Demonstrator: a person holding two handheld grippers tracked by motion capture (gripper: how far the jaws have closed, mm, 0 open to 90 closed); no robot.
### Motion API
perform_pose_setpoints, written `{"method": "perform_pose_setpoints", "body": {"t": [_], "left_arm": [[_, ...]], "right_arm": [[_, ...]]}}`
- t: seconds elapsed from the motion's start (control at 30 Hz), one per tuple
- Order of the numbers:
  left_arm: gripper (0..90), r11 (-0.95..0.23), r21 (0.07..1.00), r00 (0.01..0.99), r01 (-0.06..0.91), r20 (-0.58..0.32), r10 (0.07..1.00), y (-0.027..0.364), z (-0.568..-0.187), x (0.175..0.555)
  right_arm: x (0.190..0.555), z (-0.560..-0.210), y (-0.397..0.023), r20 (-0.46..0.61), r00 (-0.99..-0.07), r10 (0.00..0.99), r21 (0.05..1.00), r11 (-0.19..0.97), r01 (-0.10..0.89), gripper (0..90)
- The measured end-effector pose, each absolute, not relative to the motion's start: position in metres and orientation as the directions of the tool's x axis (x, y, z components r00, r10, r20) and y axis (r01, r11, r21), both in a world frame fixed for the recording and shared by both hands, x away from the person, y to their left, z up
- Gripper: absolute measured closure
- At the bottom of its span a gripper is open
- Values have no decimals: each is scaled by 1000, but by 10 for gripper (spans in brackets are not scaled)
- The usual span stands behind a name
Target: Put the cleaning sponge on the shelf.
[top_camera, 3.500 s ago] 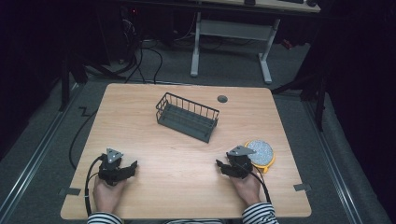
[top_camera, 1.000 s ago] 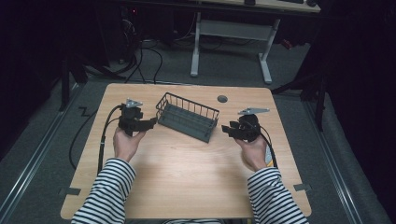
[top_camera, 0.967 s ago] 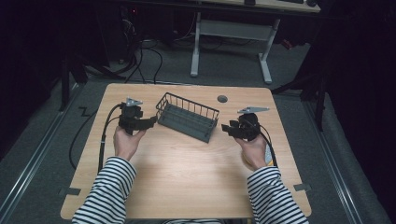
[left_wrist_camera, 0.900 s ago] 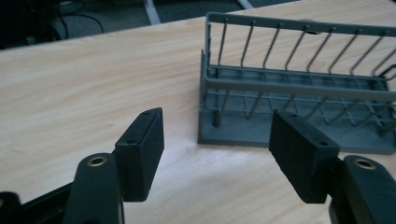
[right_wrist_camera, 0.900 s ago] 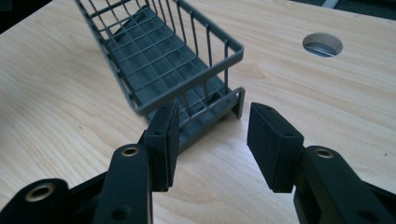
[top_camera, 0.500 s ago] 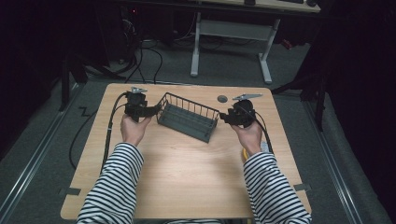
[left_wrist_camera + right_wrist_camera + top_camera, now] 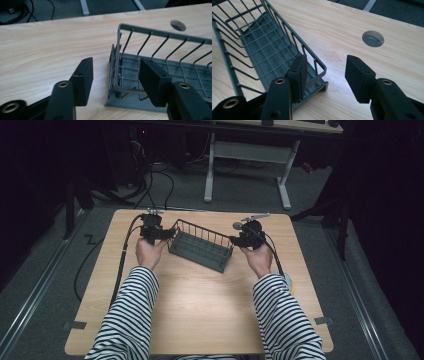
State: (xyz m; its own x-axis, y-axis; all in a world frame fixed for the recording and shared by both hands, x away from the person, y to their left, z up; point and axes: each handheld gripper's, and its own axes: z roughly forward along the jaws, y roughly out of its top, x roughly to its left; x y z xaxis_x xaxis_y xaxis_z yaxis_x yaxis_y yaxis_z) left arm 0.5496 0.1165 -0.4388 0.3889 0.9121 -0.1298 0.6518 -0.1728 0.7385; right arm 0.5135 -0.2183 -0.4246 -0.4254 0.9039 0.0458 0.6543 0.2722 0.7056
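High view: two grippers flank a grey wire basket (image 7: 201,245) at the far middle of the table (image 7: 200,310).
Left gripper (image 7: 159,234) straddles the basket's end wall, jaws just closing but apart from the wire (one inside, one outside); right gripper (image 7: 236,240) likewise, jaws parted, not pressing.

No readable text, labels, numbers or signs anywhere

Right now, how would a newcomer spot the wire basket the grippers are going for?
On the wooden table, look at the far half, between the two hands. The wire basket sits there at a slant: dark grey, long, open-topped, with thin upright wires, unlike the round hole beside it.
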Motion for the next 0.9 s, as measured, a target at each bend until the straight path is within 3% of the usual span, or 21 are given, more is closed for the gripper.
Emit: {"method": "perform_pose_setpoints", "body": {"t": [0.23, 0.43, 0.9], "left_arm": [[598, -173, 732, 405, 659, -152, 901, 116, -442, 551], [699, -180, 734, 424, 655, -160, 891, 114, -442, 551], [808, -251, 716, 476, 651, -127, 871, 114, -440, 541]], "right_arm": [[519, -434, -215, 63, -424, 904, 678, 273, 683, 544], [519, -435, -212, 80, -446, 891, 673, 282, 684, 617], [507, -435, -212, 69, -480, 875, 653, 324, 684, 654]]}}
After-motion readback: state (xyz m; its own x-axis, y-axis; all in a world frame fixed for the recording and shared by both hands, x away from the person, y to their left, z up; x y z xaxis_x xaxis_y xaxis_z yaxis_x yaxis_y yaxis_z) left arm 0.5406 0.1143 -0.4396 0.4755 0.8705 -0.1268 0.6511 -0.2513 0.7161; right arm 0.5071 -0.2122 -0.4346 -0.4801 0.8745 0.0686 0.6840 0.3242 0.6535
